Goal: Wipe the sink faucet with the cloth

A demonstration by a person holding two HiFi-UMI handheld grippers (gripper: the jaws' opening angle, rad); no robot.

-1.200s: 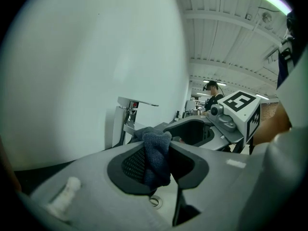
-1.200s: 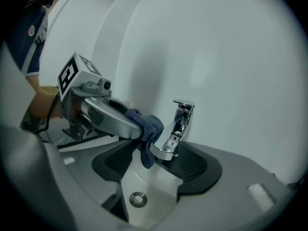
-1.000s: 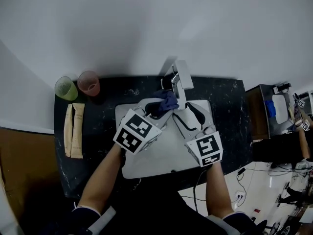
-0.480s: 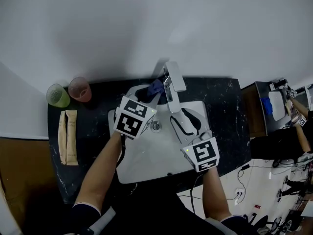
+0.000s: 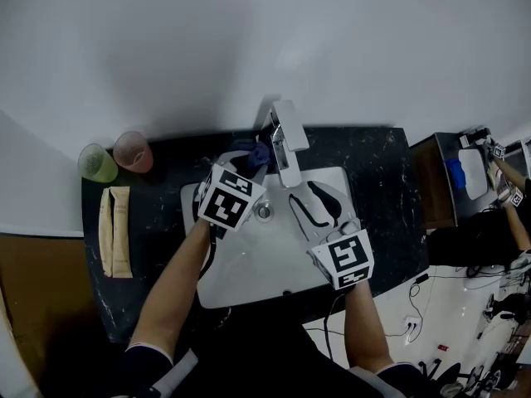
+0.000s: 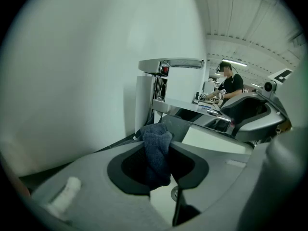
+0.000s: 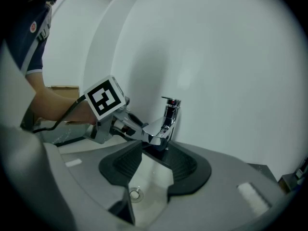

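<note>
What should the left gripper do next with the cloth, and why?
Probably push the cloth onto the faucet column and rub. The left gripper is shut on the cloth, which hangs close beside the column; contact is unclear.

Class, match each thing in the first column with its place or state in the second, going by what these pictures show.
Things
1. cloth
2. green cup
3. faucet
4. right claw

Places or states
A. open, gripping nothing
B. at the back rim of the sink
C. back left corner of the black counter
D. clamped in the left claw

Pairs: 1-D, 2-C, 3-B, 4-A.

Note: the right claw's jaws have just been closing, with nothing held between them.
</note>
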